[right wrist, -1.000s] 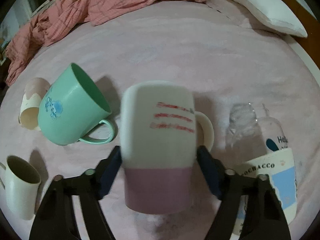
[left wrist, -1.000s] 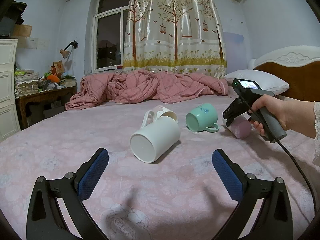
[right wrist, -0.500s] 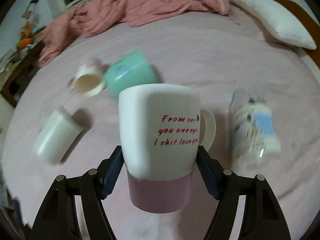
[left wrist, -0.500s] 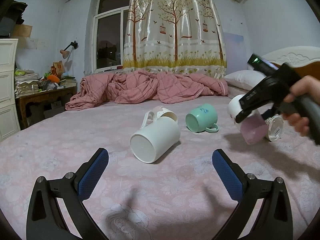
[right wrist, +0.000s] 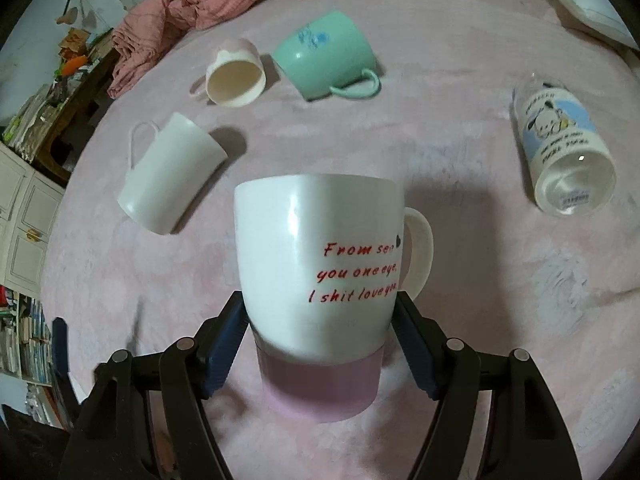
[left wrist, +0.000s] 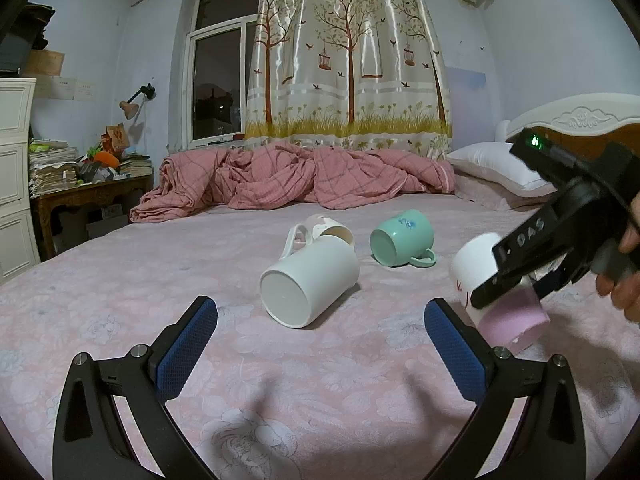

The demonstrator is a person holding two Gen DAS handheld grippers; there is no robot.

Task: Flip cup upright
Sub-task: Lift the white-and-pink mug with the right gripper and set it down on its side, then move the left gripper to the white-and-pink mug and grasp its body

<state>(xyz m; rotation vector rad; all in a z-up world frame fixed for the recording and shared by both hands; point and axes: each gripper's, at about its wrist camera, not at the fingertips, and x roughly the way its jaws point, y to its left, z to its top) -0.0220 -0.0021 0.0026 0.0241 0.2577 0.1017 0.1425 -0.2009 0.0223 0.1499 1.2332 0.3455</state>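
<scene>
My right gripper (right wrist: 320,340) is shut on a white mug with a pink base and red writing (right wrist: 320,264), held above the pink bedsheet, handle to the right. In the left wrist view that mug (left wrist: 492,292) hangs tilted in the right gripper (left wrist: 532,264) at the right. My left gripper (left wrist: 320,340) is open and empty, low over the bed, in front of a plain white mug (left wrist: 308,284) lying on its side with its base toward me.
A mint green mug (right wrist: 328,56), a small pinkish cup (right wrist: 236,76) and the plain white mug (right wrist: 168,184) lie on their sides. A clear printed cup (right wrist: 564,152) lies at the right. A pink quilt (left wrist: 300,176), pillow (left wrist: 496,164) and headboard (left wrist: 576,120) are behind.
The right gripper has lifted the pink-based mug off the bed and carried it nearer and lower toward the left gripper, tilting it. The left gripper has not moved.
</scene>
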